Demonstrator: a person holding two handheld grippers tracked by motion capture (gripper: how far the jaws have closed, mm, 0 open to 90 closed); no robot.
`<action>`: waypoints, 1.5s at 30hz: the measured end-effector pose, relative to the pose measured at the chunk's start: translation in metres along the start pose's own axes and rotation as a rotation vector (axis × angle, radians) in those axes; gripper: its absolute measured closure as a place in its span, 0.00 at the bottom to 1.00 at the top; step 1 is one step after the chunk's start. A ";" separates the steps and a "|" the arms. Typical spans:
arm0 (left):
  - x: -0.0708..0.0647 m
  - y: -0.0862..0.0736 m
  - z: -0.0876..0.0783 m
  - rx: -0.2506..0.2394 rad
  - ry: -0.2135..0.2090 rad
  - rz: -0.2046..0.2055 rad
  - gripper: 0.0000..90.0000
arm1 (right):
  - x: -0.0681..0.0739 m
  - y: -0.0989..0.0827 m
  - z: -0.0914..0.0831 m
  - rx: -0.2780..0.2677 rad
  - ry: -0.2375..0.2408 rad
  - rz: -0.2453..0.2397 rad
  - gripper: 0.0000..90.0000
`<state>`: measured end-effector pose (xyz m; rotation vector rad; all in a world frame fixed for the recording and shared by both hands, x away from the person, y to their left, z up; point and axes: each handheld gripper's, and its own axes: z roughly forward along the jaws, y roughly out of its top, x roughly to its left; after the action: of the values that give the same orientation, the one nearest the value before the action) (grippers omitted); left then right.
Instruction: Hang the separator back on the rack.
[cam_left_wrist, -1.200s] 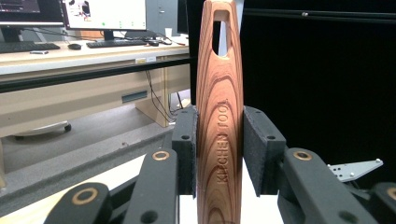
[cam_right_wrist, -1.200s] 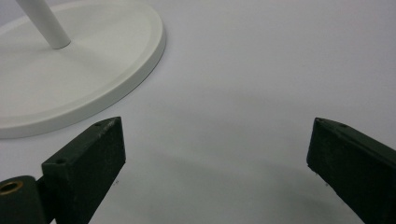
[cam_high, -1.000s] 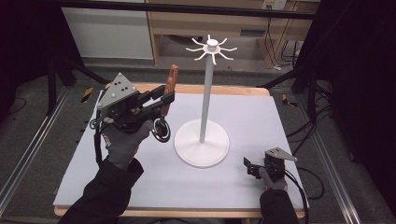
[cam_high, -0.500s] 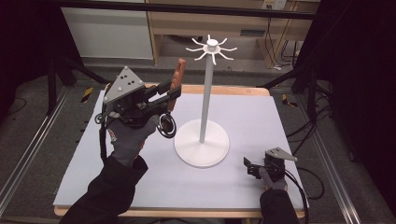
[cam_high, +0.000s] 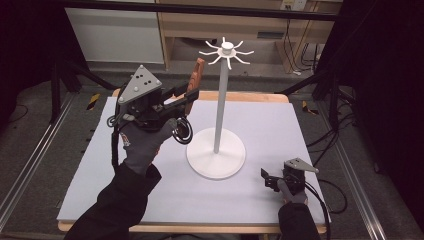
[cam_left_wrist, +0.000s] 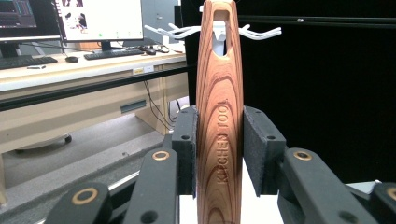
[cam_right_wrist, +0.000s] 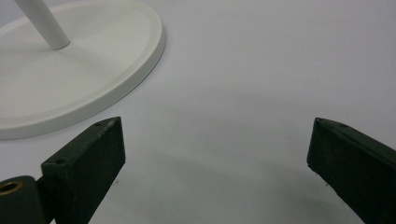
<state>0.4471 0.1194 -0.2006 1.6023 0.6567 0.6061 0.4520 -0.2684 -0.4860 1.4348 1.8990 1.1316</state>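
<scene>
We've got the left claw (cam_high: 186, 98) pinching the wooden tool handle (cam_left_wrist: 219, 116) upright near the white hook stand (cam_high: 223, 100), right claw (cam_high: 270, 180) spread idle on the counter (cam_high: 280, 120); a misaligned slot could bump a hook and tip it.

Your left gripper (cam_high: 187, 97) holds a wooden handle (cam_high: 195, 82) raised beside the white stand (cam_high: 220, 100). Your right gripper (cam_high: 270, 180) rests low on the table (cam_high: 280, 125), near the stand's base.
</scene>
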 end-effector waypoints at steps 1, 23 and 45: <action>0.000 0.000 0.001 0.002 0.001 0.002 0.75 | 0.000 0.000 0.000 0.002 0.002 0.002 0.05; -0.005 0.006 0.015 0.018 0.009 0.016 0.75 | 0.000 0.000 0.000 0.001 0.003 0.000 0.05; -0.004 0.003 0.032 0.041 0.019 0.004 0.75 | 0.000 0.000 0.000 0.002 0.003 0.004 0.05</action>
<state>0.4678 0.0941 -0.2016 1.6383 0.6837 0.6150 0.4521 -0.2686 -0.4858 1.4398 1.9007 1.1343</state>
